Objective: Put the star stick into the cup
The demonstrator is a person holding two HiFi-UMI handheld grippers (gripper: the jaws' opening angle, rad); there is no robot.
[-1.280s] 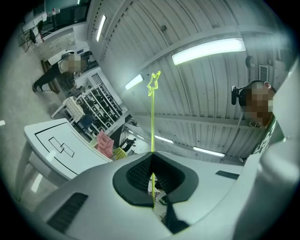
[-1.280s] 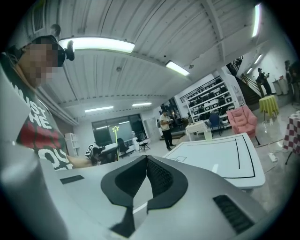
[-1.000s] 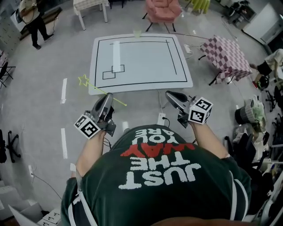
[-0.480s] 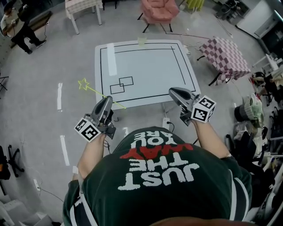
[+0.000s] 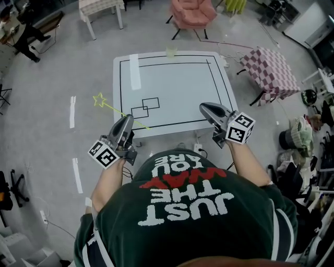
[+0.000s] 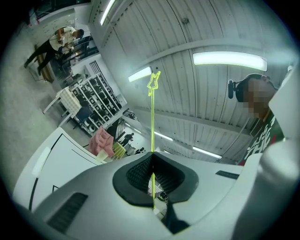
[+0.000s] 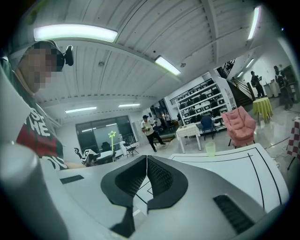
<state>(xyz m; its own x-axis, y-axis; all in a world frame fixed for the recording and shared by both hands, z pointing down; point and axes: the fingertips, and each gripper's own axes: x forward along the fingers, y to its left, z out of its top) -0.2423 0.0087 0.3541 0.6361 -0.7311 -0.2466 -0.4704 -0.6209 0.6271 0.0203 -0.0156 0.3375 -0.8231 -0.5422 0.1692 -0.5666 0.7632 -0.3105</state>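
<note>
At the near edge of the table (image 5: 177, 88), the person stands with both tools raised just short of the tabletop. The left gripper (image 5: 127, 120) is off the table's near left corner, and its jaws are clamped on the star stick (image 5: 112, 108). In the left gripper view the thin yellow-green shaft (image 6: 153, 117) runs straight up out of the pressed pads of this gripper (image 6: 152, 157). In the head view the stick slants away from the near left corner, so the star itself hangs over the floor off the table's left side. The right gripper (image 5: 203, 107) is at the near right part of the table. Its own view shows its jaws (image 7: 146, 159) drawn together with nothing between them.

Further in, a few taped rectangles (image 5: 145, 107) mark the table's near left area; the rest of the top is bare inside a black border. The cup (image 5: 170, 52), a pale translucent green one, stands at the middle of the table's far edge, also visible from the right gripper (image 7: 210, 149). A pink armchair (image 5: 193, 11) sits beyond the far edge.

As a judgement, the pickup is done: the stick is secured. The whole carry across the table to the cup, the lining-up over its mouth and the release are left.
</note>
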